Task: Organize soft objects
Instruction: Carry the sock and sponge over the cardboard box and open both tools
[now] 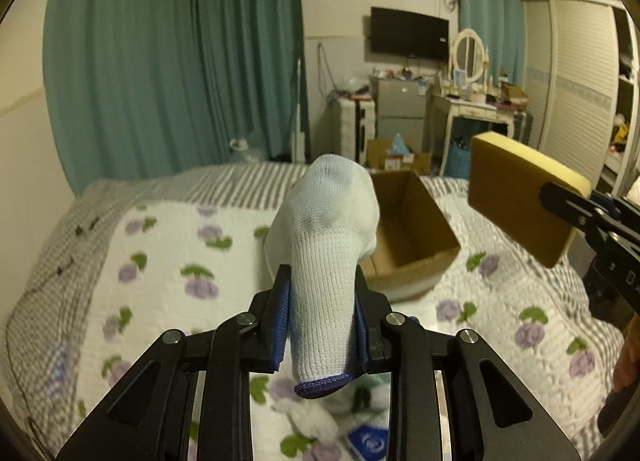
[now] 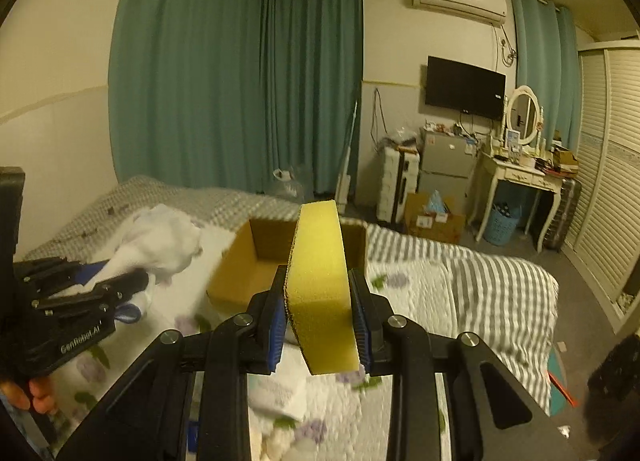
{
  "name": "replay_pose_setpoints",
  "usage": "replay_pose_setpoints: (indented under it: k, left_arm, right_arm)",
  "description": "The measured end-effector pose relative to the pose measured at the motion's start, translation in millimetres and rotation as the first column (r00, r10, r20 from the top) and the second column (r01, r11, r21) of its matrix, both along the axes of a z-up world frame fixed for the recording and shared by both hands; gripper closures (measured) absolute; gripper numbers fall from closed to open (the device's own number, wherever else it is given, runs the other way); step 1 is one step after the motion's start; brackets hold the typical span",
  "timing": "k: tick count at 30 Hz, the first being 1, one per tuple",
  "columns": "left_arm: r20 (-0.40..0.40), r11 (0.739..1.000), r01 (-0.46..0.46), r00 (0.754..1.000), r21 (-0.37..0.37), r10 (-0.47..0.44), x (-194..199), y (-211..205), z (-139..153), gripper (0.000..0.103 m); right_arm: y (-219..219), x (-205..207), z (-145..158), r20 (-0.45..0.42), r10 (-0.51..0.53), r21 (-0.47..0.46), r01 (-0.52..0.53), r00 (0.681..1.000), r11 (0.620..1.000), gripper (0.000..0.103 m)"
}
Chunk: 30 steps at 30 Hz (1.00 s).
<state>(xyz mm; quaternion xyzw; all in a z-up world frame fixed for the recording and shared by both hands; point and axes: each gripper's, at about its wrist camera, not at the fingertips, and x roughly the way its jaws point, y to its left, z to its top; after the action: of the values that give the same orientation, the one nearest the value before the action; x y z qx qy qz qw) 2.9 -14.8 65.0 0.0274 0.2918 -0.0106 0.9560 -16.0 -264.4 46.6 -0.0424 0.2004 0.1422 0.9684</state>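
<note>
My left gripper is shut on a white sock with a blue cuff, held up above the bed. It also shows at the left of the right wrist view, with the sock. My right gripper is shut on a yellow sponge, held on edge above the bed. The sponge also shows at the right of the left wrist view. An open cardboard box sits on the bed just beyond both grippers and also shows in the right wrist view.
The bed has a floral quilt over a grey striped cover. Small white items and a blue packet lie on the quilt below the grippers. Beyond the bed stand a suitcase, a fridge, a dressing table and floor boxes.
</note>
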Motion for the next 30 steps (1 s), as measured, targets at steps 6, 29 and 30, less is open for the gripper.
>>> replay_pose_setpoints:
  k: [6,29,30]
  left_arm:
    - [0.020,1.000,0.009,1.000,0.002,-0.009,40,-7,8,0.076]
    - [-0.143,0.999,0.011,0.990,0.045,-0.005,184,-28,-76,0.065]
    - [-0.139,0.998,0.001,0.990,0.056,0.007,183,-27,-75,0.062]
  right_arm:
    - [16,51,15,0.033,0.006,-0.007,-0.006,0.999,1.000,0.075]
    - [19,212,-109,-0.124,0.045,0.004,-0.045,0.991,0.999,0.054]
    - [17,209,-106,-0.117,0.033,0.007,-0.032,0.993,0.999,0.037]
